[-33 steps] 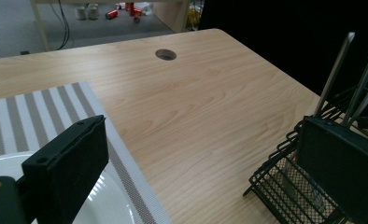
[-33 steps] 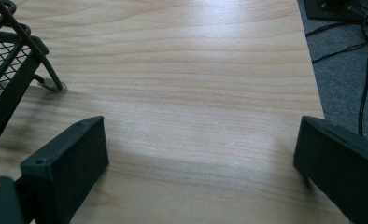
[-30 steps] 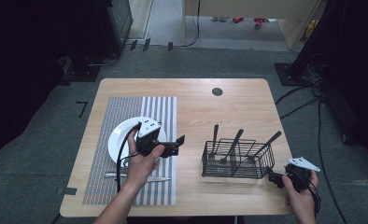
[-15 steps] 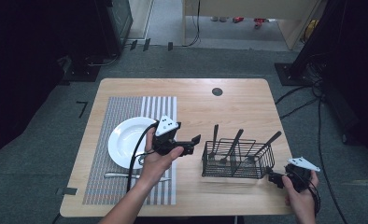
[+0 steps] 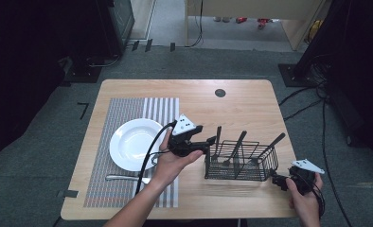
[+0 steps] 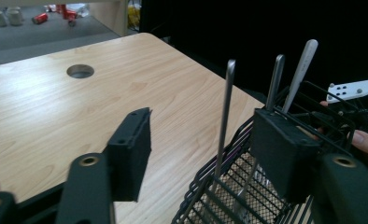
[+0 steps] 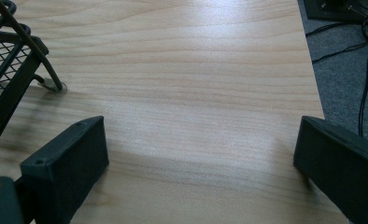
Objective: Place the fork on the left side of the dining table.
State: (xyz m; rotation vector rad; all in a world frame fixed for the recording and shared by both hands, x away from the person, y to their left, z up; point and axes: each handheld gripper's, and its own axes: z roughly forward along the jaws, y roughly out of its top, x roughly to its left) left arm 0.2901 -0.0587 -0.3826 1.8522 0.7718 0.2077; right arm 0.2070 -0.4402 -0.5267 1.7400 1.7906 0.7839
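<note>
A black wire basket [image 5: 241,163] stands on the table's right half with three metal utensils upright in it. My left gripper [image 5: 211,141] is at the basket's left end, level with the handles. In the left gripper view the nearest utensil handle [image 6: 228,107] stands between the two pads [image 6: 131,147]; the jaws have just been closing, but a gap shows on both sides of the handle, so my left gripper [image 6: 205,128] is open. My right gripper [image 5: 275,179] rests near the basket's right front corner. Its jaws [image 7: 201,154] are wide open over bare wood, with the basket's corner [image 7: 14,60] beside them.
A white plate [image 5: 135,144] sits on a striped placemat [image 5: 128,113] at the left, with a metal utensil [image 5: 125,178] lying in front of it. A round cable hole [image 5: 220,92] is at the table's back. The floor beyond the right edge carries cables [image 5: 307,101].
My left gripper has moved right, from above the plate to the basket's left end, and its jaws have narrowed around a handle. The right hand has stayed still.
</note>
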